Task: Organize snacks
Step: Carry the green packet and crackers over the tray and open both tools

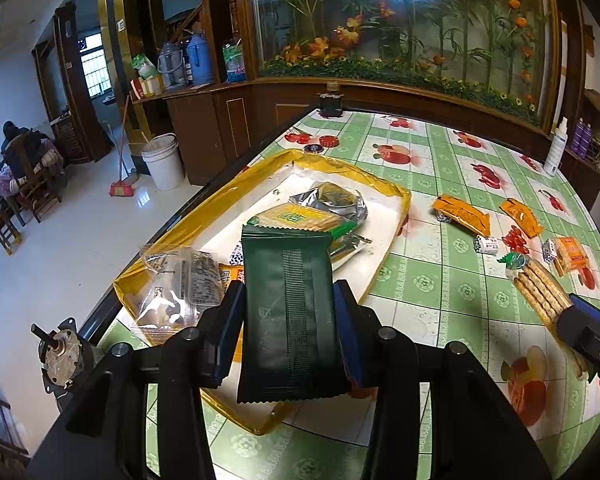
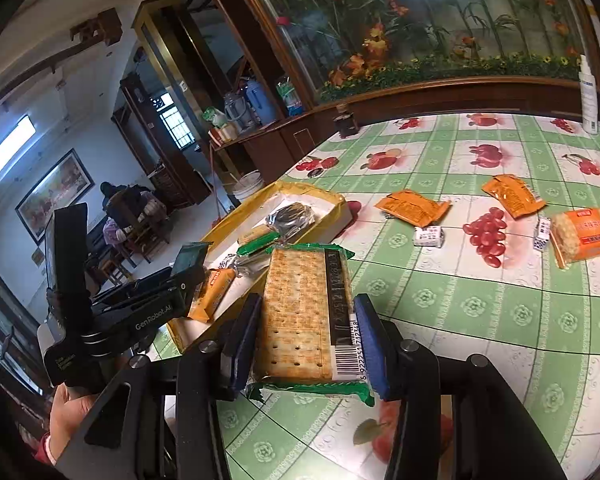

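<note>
My left gripper (image 1: 288, 300) is shut on a dark green snack packet (image 1: 290, 312) and holds it above the near end of the yellow-rimmed box (image 1: 396, 192). The box holds a silver packet (image 1: 336, 200), a green cracker pack (image 1: 300, 218), a clear bag (image 1: 180, 284) and an orange snack (image 2: 214, 294). My right gripper (image 2: 306, 316) is shut on a clear pack of crackers (image 2: 300, 316) with green ends, above the table just right of the box (image 2: 332, 200). The left gripper (image 2: 180, 276) also shows in the right wrist view.
Loose on the green fruit-pattern tablecloth (image 2: 440, 300) lie two orange packets (image 2: 414, 206) (image 2: 512, 194), an orange cracker pack (image 2: 584, 234) and small white candies (image 2: 430, 236). A white spray bottle (image 2: 588, 96) and a dark jar (image 1: 331, 104) stand at the far edge. The table edge drops off at left.
</note>
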The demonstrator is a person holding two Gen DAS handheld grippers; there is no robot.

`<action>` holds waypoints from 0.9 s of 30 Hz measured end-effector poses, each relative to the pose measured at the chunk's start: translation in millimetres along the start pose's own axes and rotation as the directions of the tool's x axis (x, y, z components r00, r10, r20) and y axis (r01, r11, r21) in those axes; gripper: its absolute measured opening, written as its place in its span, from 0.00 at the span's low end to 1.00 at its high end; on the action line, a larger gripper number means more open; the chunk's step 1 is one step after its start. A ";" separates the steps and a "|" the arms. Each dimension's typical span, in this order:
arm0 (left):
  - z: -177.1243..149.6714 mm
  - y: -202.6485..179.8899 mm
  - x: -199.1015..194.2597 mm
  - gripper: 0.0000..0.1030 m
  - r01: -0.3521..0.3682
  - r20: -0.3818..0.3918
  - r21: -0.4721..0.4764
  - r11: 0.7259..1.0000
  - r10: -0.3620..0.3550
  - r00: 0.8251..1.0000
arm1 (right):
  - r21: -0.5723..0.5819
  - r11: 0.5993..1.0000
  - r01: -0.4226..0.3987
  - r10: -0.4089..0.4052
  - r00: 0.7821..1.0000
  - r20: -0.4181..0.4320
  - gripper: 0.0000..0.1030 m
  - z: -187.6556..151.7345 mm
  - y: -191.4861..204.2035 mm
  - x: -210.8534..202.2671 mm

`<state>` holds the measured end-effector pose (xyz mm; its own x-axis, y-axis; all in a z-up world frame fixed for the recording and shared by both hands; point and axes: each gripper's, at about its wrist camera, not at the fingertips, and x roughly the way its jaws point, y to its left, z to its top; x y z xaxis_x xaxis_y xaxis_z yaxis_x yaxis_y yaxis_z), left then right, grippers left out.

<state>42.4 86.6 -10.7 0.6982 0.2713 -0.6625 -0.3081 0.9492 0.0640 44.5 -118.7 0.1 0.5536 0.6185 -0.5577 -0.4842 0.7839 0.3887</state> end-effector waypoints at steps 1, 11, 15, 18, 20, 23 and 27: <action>0.1 2.3 0.7 0.41 -0.002 -0.001 -0.004 1.000 0.002 1.000 | -0.003 1.000 -0.004 0.004 1.000 -0.003 0.46 1.3 1.3 2.5; 1.7 35.9 19.1 0.41 -0.036 -0.036 -0.073 0.997 0.034 0.999 | -0.015 0.998 -0.068 0.067 0.996 -0.052 0.46 16.1 18.3 47.4; 3.9 47.5 28.8 0.41 -0.057 -0.049 -0.090 0.994 0.053 0.997 | -0.028 0.994 -0.104 0.102 0.992 -0.075 0.46 27.4 30.8 77.7; 6.1 53.1 37.9 0.41 -0.061 -0.064 -0.098 0.993 0.055 0.996 | -0.035 0.992 -0.119 0.115 0.989 -0.090 0.46 36.0 41.0 102.2; 7.9 54.7 43.6 0.41 -0.063 -0.071 -0.099 0.993 0.056 0.996 | -0.045 0.991 -0.122 0.118 0.989 -0.091 0.46 44.5 46.0 119.3; 11.2 56.4 52.3 0.41 -0.070 -0.077 -0.094 0.993 0.063 0.995 | -0.051 0.993 -0.111 0.105 0.989 -0.101 0.46 58.7 47.7 148.0; 16.7 57.0 61.2 0.42 -0.080 -0.079 -0.088 0.993 0.073 0.994 | -0.051 0.994 -0.096 0.090 0.990 -0.113 0.46 72.5 48.0 178.2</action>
<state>78.3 160.0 -35.2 0.6203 0.3263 -0.7133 -0.4184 0.9068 0.0510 169.0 33.0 -27.4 0.4278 0.6762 -0.5998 -0.5693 0.7170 0.4022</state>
